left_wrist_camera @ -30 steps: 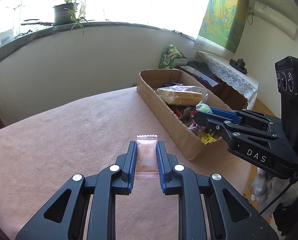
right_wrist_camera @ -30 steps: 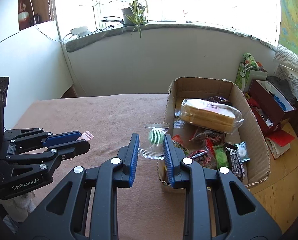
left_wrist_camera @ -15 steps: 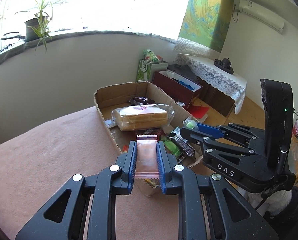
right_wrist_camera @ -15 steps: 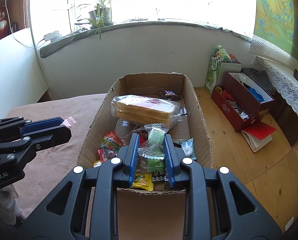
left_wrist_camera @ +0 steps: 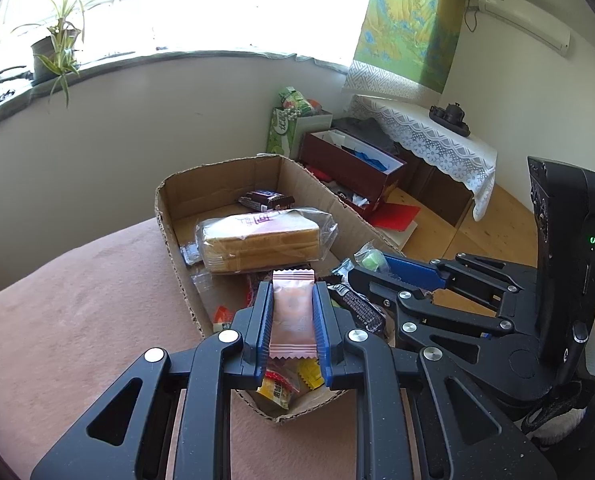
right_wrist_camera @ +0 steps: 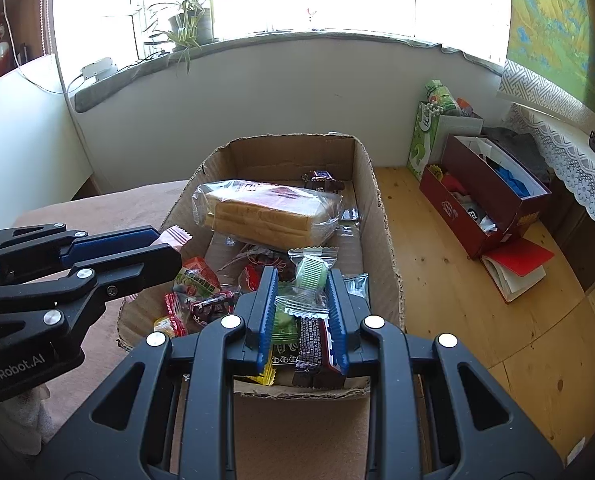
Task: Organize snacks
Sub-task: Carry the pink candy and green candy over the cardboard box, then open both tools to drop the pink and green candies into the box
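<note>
**Two sweets carried over the open box, neither yet released**

Over the near end of the cardboard box (right_wrist_camera: 377, 216), both grippers were held side by side, each with one wrapped sweet. The left gripper (left_wrist_camera: 292, 316) was closed narrowly on a pink sachet (left_wrist_camera: 292, 312), its blue pads pressed on the long edges so that the packet stood lengthwise between the jaws with both crimped ends free. The right gripper (right_wrist_camera: 302, 298) was closed on a clear packet with a green sweet (right_wrist_camera: 311, 272), pinched by the wrapper sides, the sweet itself just ahead of the jaws.

Both tools were tilted downward, apparently so that each packet would fall inside the walls once let go. Below and just ahead of the jaws lay a heap of small wrapped snacks (right_wrist_camera: 201, 284); farther ahead lay a bagged loaf of sliced bread (right_wrist_camera: 265, 216), and beyond it a dark bar (left_wrist_camera: 266, 199) at the far wall. The near end was probably chosen because small items were gathered there.

The box stood on the pink-covered worktop (left_wrist_camera: 77, 300), to the left of the left jaws. Release was judged the next step; a slight risk was seen of the light sachet clinging to a pad.
</note>
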`<control>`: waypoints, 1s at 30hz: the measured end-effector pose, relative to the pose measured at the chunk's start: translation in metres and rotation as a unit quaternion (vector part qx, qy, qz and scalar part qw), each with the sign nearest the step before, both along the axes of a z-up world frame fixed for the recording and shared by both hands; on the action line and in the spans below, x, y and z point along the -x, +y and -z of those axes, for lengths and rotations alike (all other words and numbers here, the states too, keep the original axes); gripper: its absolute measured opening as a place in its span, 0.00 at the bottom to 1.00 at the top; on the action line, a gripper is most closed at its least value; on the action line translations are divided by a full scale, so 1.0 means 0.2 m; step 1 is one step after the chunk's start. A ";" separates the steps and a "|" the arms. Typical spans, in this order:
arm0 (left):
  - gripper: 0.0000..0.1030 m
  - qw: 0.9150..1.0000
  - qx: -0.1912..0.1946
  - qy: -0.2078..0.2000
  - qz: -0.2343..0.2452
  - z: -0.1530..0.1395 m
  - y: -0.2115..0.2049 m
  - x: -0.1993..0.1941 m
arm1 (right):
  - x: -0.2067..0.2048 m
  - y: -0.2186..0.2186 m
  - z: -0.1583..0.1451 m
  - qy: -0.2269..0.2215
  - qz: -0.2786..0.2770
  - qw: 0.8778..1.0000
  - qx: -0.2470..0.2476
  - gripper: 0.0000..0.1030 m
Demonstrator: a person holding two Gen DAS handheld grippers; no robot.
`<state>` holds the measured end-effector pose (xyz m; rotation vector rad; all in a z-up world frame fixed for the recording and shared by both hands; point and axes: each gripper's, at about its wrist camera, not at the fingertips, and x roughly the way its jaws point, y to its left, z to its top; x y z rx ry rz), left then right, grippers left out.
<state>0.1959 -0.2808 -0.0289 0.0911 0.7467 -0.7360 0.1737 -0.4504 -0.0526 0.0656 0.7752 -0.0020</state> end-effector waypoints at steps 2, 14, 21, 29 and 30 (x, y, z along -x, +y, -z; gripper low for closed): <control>0.18 1.000 -0.001 -0.001 -0.001 0.00 0.00 0.00 | 0.00 -0.01 0.00 0.001 0.001 1.000 -0.001 0.25; 0.26 1.000 -0.003 -0.005 -0.007 0.00 0.00 -0.01 | -0.01 0.00 0.01 0.003 0.006 1.000 0.009 0.27; 0.34 1.000 0.005 -0.004 -0.007 -0.01 0.03 0.00 | 0.00 0.01 0.00 -0.001 0.015 1.000 0.017 0.48; 0.36 1.000 0.011 -0.012 -0.010 -0.04 0.08 0.05 | 0.05 0.04 -0.03 -0.004 0.020 0.999 0.030 0.52; 0.38 1.000 0.012 -0.014 -0.011 -0.05 0.09 0.06 | 0.06 0.05 -0.03 -0.004 0.020 0.999 0.032 0.52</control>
